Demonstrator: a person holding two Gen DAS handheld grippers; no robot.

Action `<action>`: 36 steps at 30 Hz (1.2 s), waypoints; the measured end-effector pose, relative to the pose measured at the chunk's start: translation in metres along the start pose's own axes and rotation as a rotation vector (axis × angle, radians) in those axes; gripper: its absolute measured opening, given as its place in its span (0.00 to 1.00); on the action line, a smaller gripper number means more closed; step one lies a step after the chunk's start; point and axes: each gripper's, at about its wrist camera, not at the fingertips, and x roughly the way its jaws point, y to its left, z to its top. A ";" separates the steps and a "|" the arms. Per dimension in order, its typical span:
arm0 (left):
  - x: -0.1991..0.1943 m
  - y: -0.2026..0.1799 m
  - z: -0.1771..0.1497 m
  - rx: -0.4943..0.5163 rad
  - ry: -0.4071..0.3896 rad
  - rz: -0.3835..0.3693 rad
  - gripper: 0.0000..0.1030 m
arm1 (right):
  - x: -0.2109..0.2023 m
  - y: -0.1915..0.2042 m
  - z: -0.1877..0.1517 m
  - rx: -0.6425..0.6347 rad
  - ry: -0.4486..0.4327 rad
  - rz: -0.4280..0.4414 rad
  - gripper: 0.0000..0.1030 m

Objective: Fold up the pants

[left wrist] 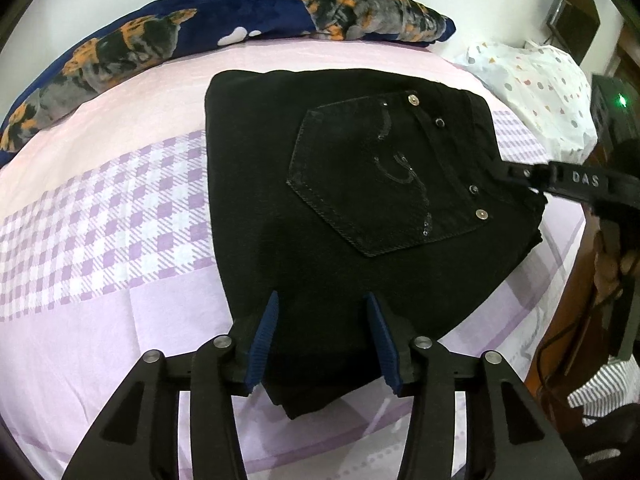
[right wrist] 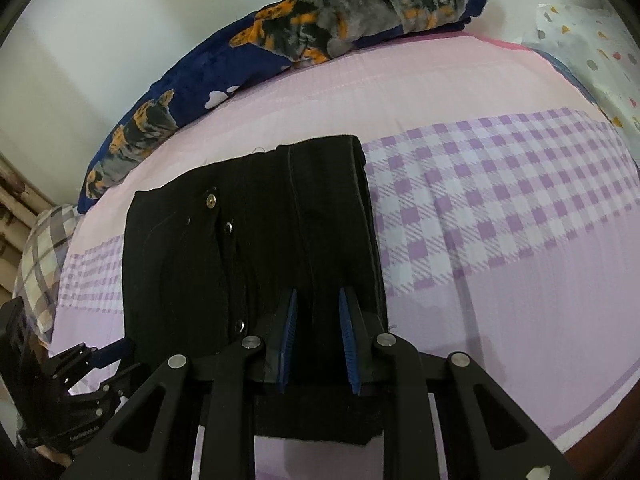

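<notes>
Black jeans (left wrist: 340, 200) lie folded on the bed (left wrist: 120, 208), below the dog-print blanket (left wrist: 200, 28). The left tongs (left wrist: 322, 308) stand spread over the jeans' near edge. The right tongs (right wrist: 318, 300) seem to pinch a fold of denim at the other end.

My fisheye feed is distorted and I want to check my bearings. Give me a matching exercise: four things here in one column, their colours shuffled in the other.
Things:
1. pants
2. blanket
3. pillow
4. bedsheet

Colours:
A. white with small coloured dots
B. black
C. navy with an orange and grey dog print
D. pink with a lilac check

Pairs: 1-B, 2-C, 3-A, 4-D
</notes>
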 end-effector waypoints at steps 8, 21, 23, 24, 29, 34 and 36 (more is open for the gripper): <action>-0.014 0.011 -0.001 -0.037 -0.035 0.007 0.61 | -0.010 -0.006 -0.011 0.021 -0.008 0.035 0.19; -0.010 0.075 0.007 -0.326 0.006 -0.149 0.62 | -0.019 -0.017 -0.013 0.062 0.008 0.106 0.19; -0.006 0.078 0.009 -0.350 0.015 -0.180 0.62 | -0.020 -0.018 -0.011 0.061 0.019 0.120 0.21; -0.005 0.080 0.010 -0.354 0.019 -0.195 0.62 | -0.020 -0.018 -0.010 0.062 0.024 0.133 0.22; 0.004 0.083 0.017 -0.384 0.029 -0.288 0.62 | -0.025 -0.026 0.001 0.075 0.026 0.249 0.42; 0.010 0.090 0.023 -0.424 0.032 -0.335 0.62 | -0.023 -0.038 0.009 0.084 0.036 0.250 0.51; 0.011 0.090 0.024 -0.422 0.037 -0.348 0.62 | -0.018 -0.044 0.010 0.089 0.056 0.242 0.51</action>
